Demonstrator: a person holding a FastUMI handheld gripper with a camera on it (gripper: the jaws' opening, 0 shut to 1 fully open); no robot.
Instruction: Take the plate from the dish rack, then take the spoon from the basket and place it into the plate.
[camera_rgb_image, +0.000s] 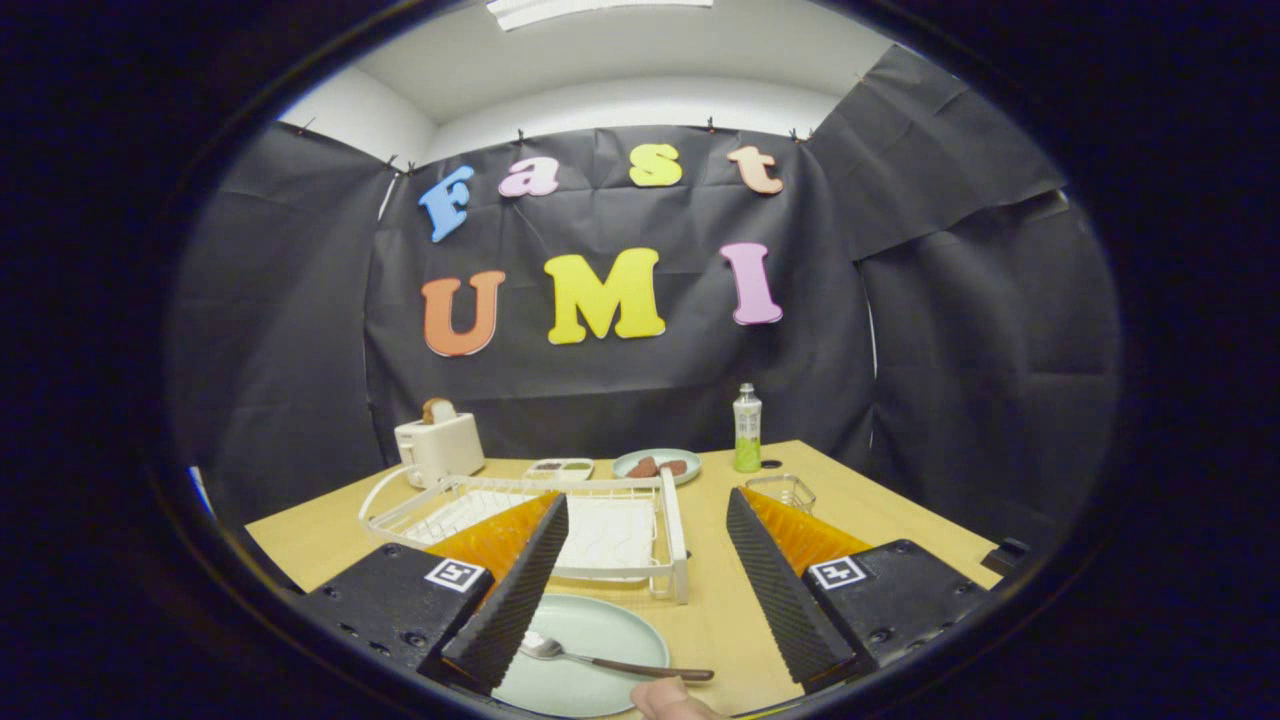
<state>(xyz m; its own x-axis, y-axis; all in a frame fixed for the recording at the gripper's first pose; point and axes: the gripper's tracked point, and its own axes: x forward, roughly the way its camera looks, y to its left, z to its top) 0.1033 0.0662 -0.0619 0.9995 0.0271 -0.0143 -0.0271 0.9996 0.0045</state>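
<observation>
The claw (645, 560) hangs wide open above the tabletop (880, 510), holding nothing. Between its fingers, toward six o'clock, the pale green plate (590, 660) lies flat with the spoon (600, 660) resting in it, bowl at nine o'clock, handle at three o'clock. A person's fingertip (668, 698) shows just beside the handle's end. Ahead at twelve o'clock sits the white dish rack (560, 520); beyond it stand a toaster (440, 445), a small dish of food (657, 464) and a green bottle (747, 428).

Spoon (610, 660) on plate (585, 665), plate before dish rack (560, 525); toaster (440, 447) behind rack.
</observation>
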